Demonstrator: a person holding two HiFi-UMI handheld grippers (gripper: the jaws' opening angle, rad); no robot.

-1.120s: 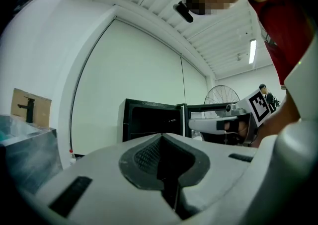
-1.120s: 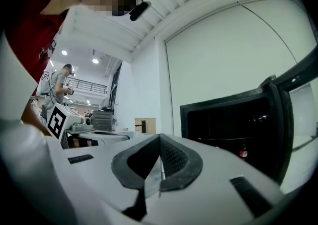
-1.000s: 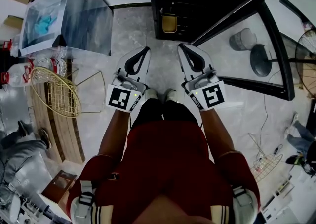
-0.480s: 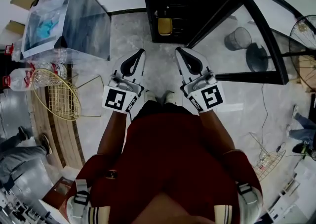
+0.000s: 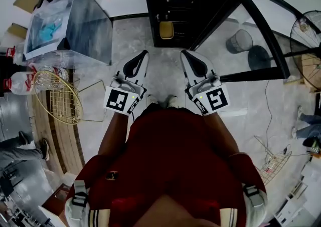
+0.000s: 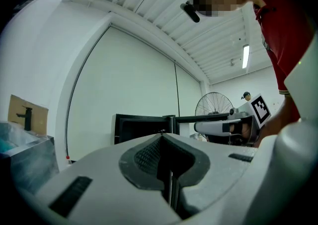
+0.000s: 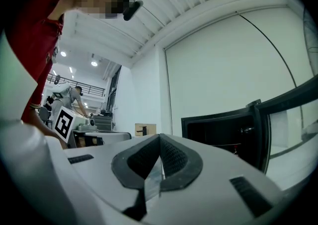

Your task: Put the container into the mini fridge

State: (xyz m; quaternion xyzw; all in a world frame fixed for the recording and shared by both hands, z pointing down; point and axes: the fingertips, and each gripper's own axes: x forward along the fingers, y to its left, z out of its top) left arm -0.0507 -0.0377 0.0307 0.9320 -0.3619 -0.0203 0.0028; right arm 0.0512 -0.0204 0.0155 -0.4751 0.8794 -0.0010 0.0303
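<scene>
The black mini fridge (image 5: 185, 5) stands with its door (image 5: 261, 30) swung out to the right. A yellowish container (image 5: 166, 29) sits inside, at the lower left of the opening. My left gripper (image 5: 139, 58) and right gripper (image 5: 189, 58) hover side by side over the floor, short of the fridge. Both are shut with nothing between the pads. In the left gripper view the shut jaws meet in front of the fridge (image 6: 141, 127), and the right gripper (image 6: 226, 127) shows beside them. The right gripper view looks at the fridge's dark opening (image 7: 223, 132).
A steel and glass table (image 5: 75, 20) stands at the left, with a gold wire basket (image 5: 57, 95) and water bottles (image 5: 20, 80) below it. A grey bin (image 5: 235, 40) and a fan base (image 5: 258, 56) lie behind the door. Another person (image 5: 15, 146) is at the far left.
The head view has shifted slightly, so the fridge sits a little higher in the frame. Both grippers stay shut and side by side.
</scene>
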